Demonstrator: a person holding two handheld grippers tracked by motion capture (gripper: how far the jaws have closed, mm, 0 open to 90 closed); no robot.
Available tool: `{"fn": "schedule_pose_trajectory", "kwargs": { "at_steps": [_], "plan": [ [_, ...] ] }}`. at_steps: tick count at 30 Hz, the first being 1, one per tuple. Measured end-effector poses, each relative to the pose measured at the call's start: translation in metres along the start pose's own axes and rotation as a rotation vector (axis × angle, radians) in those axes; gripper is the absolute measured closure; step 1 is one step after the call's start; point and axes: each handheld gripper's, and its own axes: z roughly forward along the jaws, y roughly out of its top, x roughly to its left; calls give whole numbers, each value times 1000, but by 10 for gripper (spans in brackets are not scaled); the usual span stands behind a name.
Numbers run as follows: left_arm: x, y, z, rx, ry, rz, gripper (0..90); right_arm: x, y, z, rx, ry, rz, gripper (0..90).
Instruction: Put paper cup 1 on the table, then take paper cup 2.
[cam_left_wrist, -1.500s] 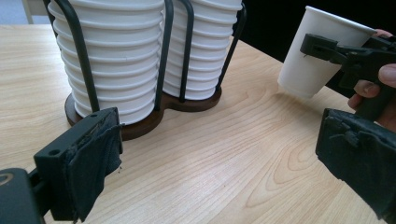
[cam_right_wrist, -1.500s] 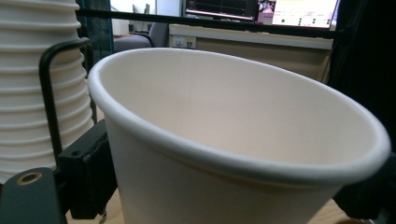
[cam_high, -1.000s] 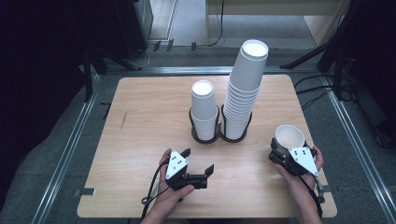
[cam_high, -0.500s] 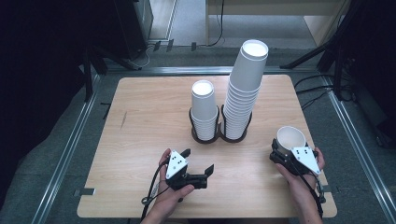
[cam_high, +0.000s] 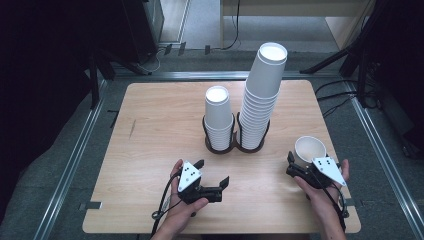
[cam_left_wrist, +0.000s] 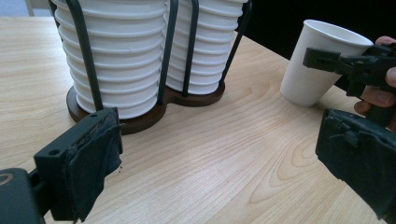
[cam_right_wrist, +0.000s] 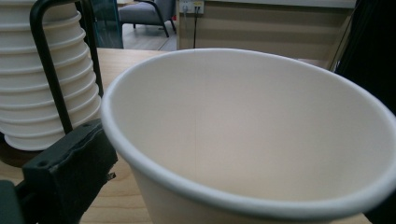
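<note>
A wooden table (cam_high: 150, 150) bears a cup rack (cam_high: 235, 146) and single paper cup (cam_high: 310, 150).

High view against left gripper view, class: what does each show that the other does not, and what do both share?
High view alone: the open tops of the short stack and the tall stack, the left gripper in its hand, and the floor.

Left gripper view alone: wood grain up close and the worn jaw pads.

Shared: the dark wire holder, the table, and the single cup, upright, at the right gripper.
</note>
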Motion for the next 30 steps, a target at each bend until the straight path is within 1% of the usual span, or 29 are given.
{"fn": "schedule_pose_trajectory", "kwargs": {
  "at_steps": [4,7,11,16,18,19,20,23,26,30],
  "plan": [
    [1,1,-1,-1,2,-2,9,-1,0,-2,5,3,-4,0],
    [2,1,-2,-5,6,-6,9,-2,-1,-5,5,3,-22,0],
    [4,1,-3,-5,9,-10,9,-4,0,-11,6,10,-20,0],
    [6,2,-4,-12,11,-18,9,-6,2,-20,5,21,-36,0],
    [7,3,-5,-14,4,-29,9,-8,3,-25,4,26,-37,0],
    [7,3,-5,-17,-2,-41,9,-9,4,-27,2,27,-36,0],
    [7,3,-6,-16,-3,-43,9,-10,5,-29,-3,34,-36,0],
    [9,3,-5,-14,-6,-48,9,-13,13,-37,1,66,-11,0],
    [8,3,-5,-13,-4,-50,9,-12,17,-42,-4,104,-16,0],
    [7,3,-5,-14,-3,-47,9,-7,20,-44,-3,118,-34,0]
  ]
}}
